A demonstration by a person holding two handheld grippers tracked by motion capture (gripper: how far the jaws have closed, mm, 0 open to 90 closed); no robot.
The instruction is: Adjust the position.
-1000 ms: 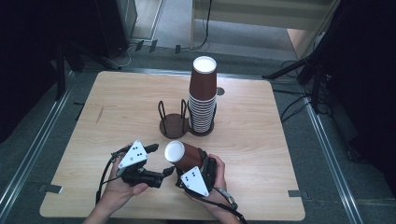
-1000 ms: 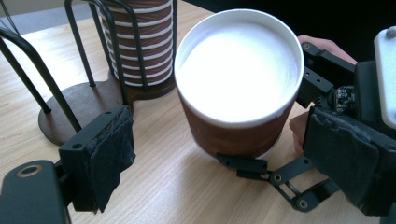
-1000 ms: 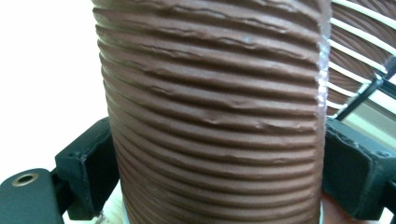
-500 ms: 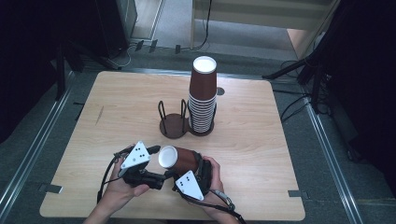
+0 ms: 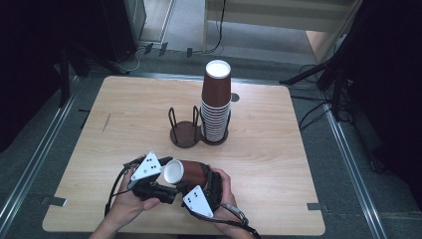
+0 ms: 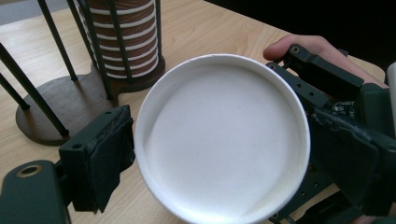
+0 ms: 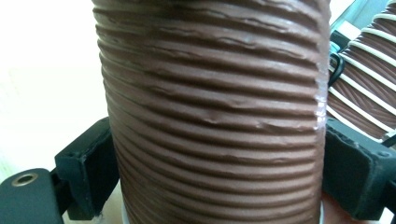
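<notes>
Right gripper [image 5: 195, 175] clamps ribbed brown cup [image 5: 186, 173] lying sideways, mouth toward 9 o'clock. Left gripper [image 5: 171, 183] closed across its white rim. Cup stack [image 5: 216, 102] at 12 o'clock on bench [image 5: 278, 149].

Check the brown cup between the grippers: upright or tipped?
Tipped. The brown cup lies on its side above the table, white end toward the left gripper, ribbed wall between the right gripper's jaws.

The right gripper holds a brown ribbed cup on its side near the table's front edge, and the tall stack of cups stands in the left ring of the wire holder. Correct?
Not quite. The cup is indeed on its side in the right gripper, but the high view shows the stack of cups standing in the holder's right ring; the left ring is empty.
</notes>
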